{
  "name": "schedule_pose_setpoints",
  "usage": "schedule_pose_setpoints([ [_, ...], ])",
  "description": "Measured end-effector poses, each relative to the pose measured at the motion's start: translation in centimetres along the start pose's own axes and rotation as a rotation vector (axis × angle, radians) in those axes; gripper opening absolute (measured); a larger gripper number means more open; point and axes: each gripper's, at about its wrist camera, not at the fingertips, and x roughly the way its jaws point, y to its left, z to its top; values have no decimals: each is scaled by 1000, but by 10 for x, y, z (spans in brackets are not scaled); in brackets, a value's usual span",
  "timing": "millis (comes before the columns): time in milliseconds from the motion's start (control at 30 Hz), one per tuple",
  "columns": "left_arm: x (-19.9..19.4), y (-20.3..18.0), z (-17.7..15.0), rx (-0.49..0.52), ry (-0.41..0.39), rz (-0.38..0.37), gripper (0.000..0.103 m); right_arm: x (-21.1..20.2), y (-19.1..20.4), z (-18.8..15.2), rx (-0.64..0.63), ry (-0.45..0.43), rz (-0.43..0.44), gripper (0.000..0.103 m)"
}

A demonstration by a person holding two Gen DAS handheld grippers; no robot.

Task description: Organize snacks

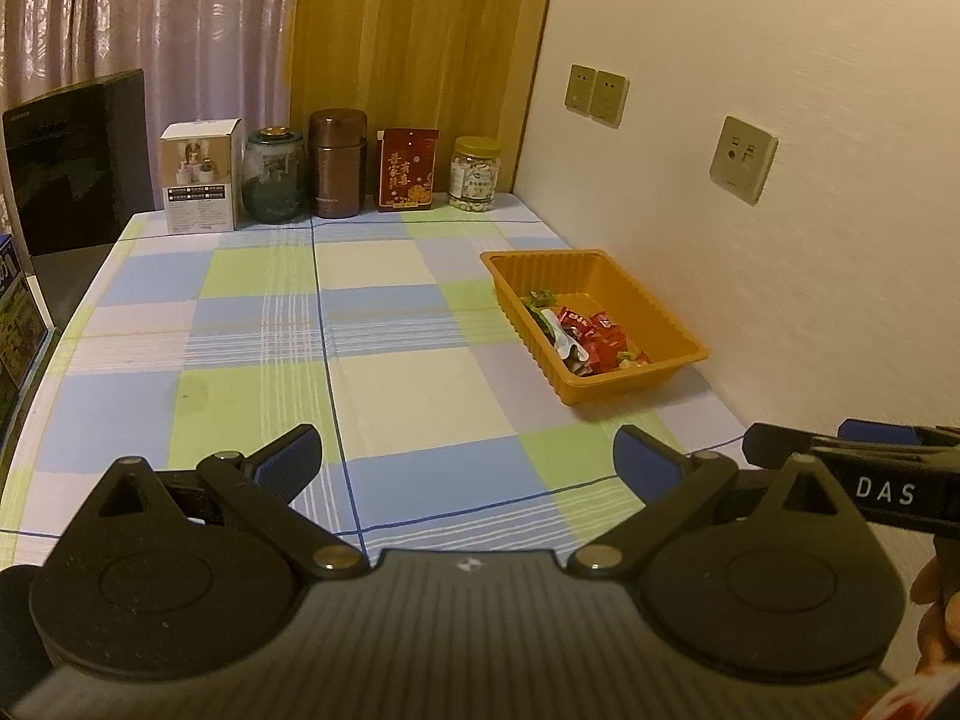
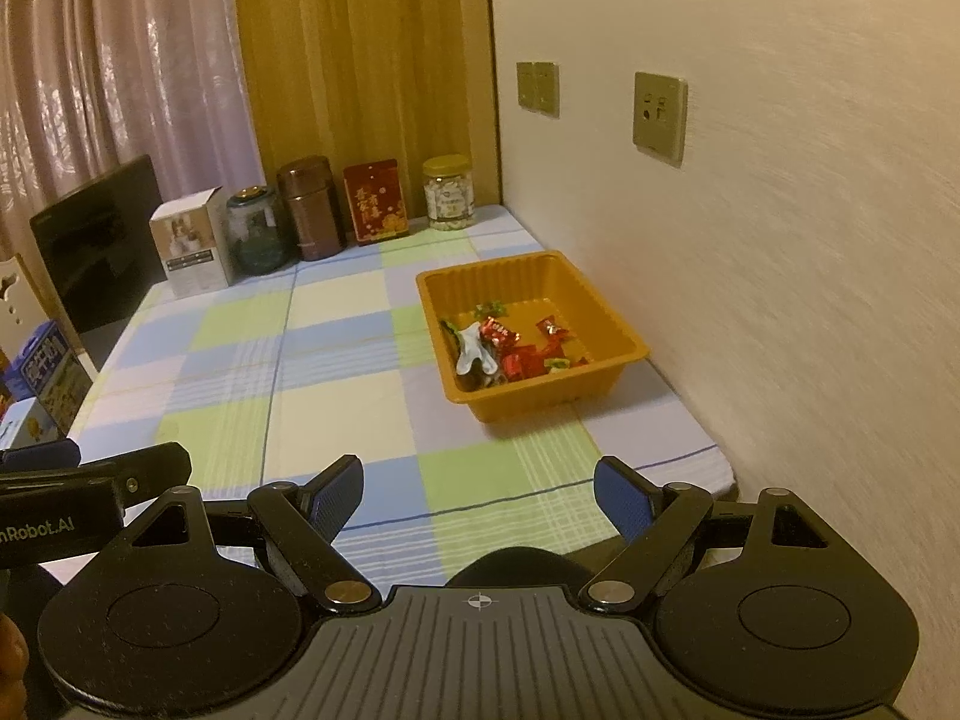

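An orange plastic tray [image 1: 645, 276] [image 2: 612, 324] sits on the checked tablecloth close to the right wall. Inside it lie several wrapped snacks [image 1: 591, 339] [image 2: 519, 351]: red packets, green ones and a white wrapper. My left gripper [image 1: 468, 459] hovers open over the near part of the table, with nothing between its blue pads. My right gripper [image 2: 480, 495] is open too and empty, near the table's front edge, with the tray ahead of it. Each gripper's side shows in the other's view, the right one [image 1: 852, 456] and the left one [image 2: 96, 480].
Along the back edge stand a white box [image 1: 201, 177], a glass jar [image 1: 271, 174], a brown flask [image 1: 336, 162], a red packet [image 1: 408, 171] and a jar with a yellow lid [image 1: 475, 174]. A dark screen [image 1: 78, 162] stands at the left. Wall sockets [image 1: 743, 159] are on the right.
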Motion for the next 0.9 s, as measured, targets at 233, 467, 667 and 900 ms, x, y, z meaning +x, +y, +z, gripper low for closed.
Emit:
schedule_pose_setpoints([
  [233, 1, -1, 0, 6, 1, 4, 103, 1, -2, 0, 5, 3, 3, 84],
  [467, 3, -2, 0, 7, 5, 13, 103, 0, -1, 0, 6, 0, 4, 84],
  [667, 4, -2, 1, 14, 5, 19, 103, 0, -1, 0, 7, 0, 6, 84],
  [900, 4, -1, 0, 15, 7, 19, 103, 0, 1, 1, 7, 0, 7, 84],
])
